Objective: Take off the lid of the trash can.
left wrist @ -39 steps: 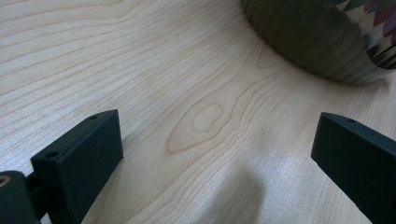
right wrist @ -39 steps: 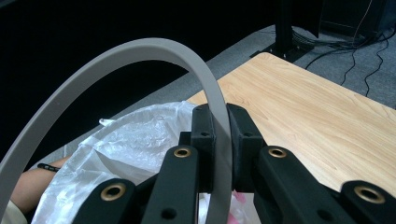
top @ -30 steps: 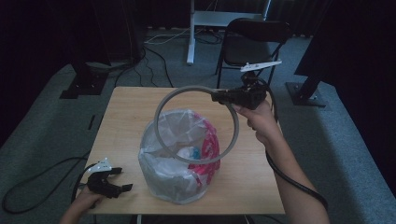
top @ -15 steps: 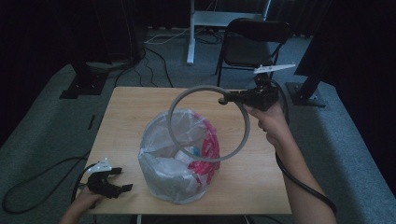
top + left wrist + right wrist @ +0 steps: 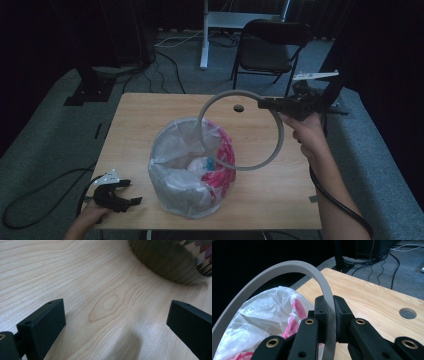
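A grey ring (image 5: pixel 278 131) hangs tilted in the air over the right half of the wooden table (image 5: pixel 150 112). My right gripper (image 5: pixel 263 103) is shut on its upper right rim; in the right gripper view the ring (image 5: pixel 287 266) passes between the closed jaws of my right gripper (image 5: pixel 329 306). Below and left of the ring stands a round bin lined with a clear and pink plastic bag (image 5: pixel 185 170), also seen as bag (image 5: pixel 269 307). My left gripper (image 5: pixel 131 192) rests on the table's near left corner, open, with bare wood between its fingers (image 5: pixel 43 322).
The table has a round cable hole (image 5: pixel 238 108) near its far edge. A black chair (image 5: pixel 270 47) and a white stand (image 5: pixel 205 35) sit behind the table. Cables (image 5: pixel 40 195) trail on the grey floor at left.
My right hand has carried the ring to the right, away from the bag's mouth. The left gripper has stayed put.
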A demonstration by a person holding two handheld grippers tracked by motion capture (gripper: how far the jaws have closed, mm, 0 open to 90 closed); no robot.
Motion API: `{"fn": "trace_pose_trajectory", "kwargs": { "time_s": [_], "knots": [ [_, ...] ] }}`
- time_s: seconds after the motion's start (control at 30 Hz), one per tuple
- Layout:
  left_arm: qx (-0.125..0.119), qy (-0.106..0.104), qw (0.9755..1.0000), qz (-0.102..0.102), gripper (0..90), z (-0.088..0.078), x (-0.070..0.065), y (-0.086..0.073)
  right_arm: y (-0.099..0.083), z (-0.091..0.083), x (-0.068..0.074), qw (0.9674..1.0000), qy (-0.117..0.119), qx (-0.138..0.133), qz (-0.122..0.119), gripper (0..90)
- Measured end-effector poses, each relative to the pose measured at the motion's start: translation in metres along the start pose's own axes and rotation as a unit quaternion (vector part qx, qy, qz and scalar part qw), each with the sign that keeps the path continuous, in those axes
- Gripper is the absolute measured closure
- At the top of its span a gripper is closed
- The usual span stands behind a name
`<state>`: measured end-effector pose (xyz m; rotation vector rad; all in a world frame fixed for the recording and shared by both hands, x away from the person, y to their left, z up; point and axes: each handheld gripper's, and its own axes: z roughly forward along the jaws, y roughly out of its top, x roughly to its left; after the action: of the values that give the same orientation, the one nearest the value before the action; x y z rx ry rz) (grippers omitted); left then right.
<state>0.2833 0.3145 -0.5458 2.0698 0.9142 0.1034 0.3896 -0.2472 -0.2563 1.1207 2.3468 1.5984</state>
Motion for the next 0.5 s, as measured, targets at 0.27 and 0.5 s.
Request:
{"fn": "trace_pose_trajectory", "kwargs": {
  "time_s": [0.27,0.5],
  "knots": [
    [0.000,-0.001,1.0000,-0.001,2.1,0.000,0.000,0.000,-0.008,-0.019,-0.011,0.9998,-0.015,-0.006,0.008,82.7],
    [0.000,0.000,1.0000,0.000,2.1,0.000,0.000,0.000,-0.018,-0.033,-0.022,0.9994,-0.030,-0.006,0.020,82.7]
  ]
}}
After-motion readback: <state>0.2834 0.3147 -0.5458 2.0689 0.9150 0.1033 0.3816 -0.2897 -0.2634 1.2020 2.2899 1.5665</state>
